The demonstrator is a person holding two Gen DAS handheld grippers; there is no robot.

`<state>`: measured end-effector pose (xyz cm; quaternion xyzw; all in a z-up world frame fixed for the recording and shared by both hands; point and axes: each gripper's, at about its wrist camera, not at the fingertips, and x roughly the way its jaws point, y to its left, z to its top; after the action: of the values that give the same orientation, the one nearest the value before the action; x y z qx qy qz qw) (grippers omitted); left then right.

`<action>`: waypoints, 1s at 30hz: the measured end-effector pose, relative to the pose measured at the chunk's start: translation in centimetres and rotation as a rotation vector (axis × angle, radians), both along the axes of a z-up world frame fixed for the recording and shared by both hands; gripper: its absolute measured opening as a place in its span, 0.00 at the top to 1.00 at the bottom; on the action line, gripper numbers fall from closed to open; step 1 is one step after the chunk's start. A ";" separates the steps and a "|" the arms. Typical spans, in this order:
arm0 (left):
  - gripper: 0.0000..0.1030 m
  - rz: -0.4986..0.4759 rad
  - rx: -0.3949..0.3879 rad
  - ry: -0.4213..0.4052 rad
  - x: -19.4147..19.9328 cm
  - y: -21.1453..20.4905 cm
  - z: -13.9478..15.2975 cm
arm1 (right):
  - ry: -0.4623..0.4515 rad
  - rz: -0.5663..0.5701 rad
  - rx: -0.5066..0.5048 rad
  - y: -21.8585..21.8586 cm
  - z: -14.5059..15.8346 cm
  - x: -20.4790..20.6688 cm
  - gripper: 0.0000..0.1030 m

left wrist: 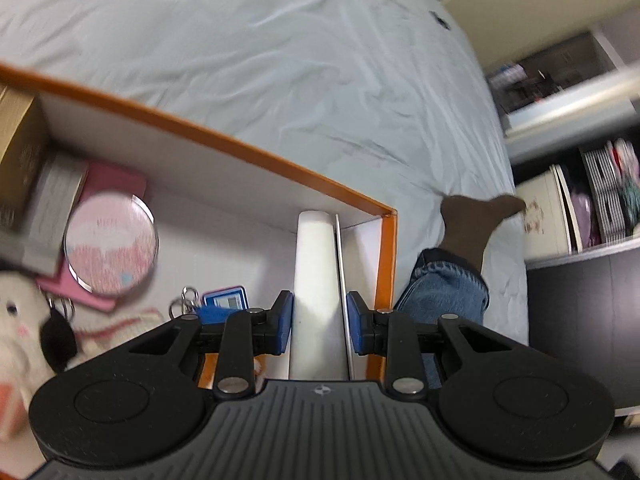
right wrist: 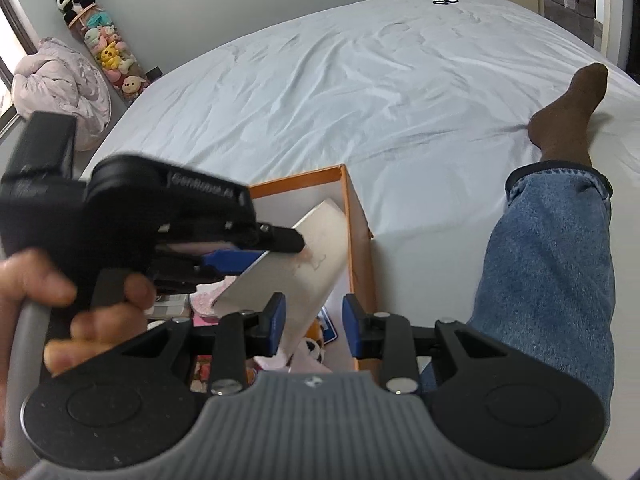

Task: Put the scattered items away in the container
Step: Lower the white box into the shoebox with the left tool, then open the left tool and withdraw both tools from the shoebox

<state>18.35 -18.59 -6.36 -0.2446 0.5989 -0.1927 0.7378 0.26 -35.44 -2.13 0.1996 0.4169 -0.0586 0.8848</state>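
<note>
My left gripper (left wrist: 320, 314) is shut on a flat white slab (left wrist: 316, 264) with a thin silver edge. It stands on edge in the right corner of the orange box (left wrist: 240, 148), whose inside is white. In the right wrist view the same left gripper (right wrist: 280, 250) reaches in from the left and holds the slab (right wrist: 308, 256) tilted over the box (right wrist: 356, 220). My right gripper (right wrist: 314, 320) hovers over the box's near end, open, with nothing pressed between its blue pads. The slab's lower corner passes behind its left finger.
The box holds a round pink compact (left wrist: 112, 244), a white plush (left wrist: 20, 320), keys (left wrist: 186, 300), a blue card (left wrist: 224, 300) and a tan carton (left wrist: 20, 152). A person's jeans leg (right wrist: 552, 280) lies right of the box on the white bed sheet (right wrist: 360, 80). A small black item (right wrist: 445, 1) lies far off.
</note>
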 end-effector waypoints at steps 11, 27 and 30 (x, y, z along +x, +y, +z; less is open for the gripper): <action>0.68 0.088 -0.070 0.115 -0.1 0.5 -3.2 | 0.000 -0.020 0.001 -0.8 0.0 -0.9 0.67; 0.67 -0.112 -0.079 0.026 -0.9 -0.4 -3.0 | 0.035 -0.020 0.023 -0.9 -1.3 -1.3 0.67; 0.67 -0.145 -0.034 -0.031 -1.3 -0.1 -1.6 | 0.040 -0.008 0.015 -0.5 -1.4 -1.3 0.69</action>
<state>17.04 -18.70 -7.96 -0.2100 0.6003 -0.2596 0.7267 -1.00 -35.93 -3.53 0.2067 0.4342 -0.0632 0.8745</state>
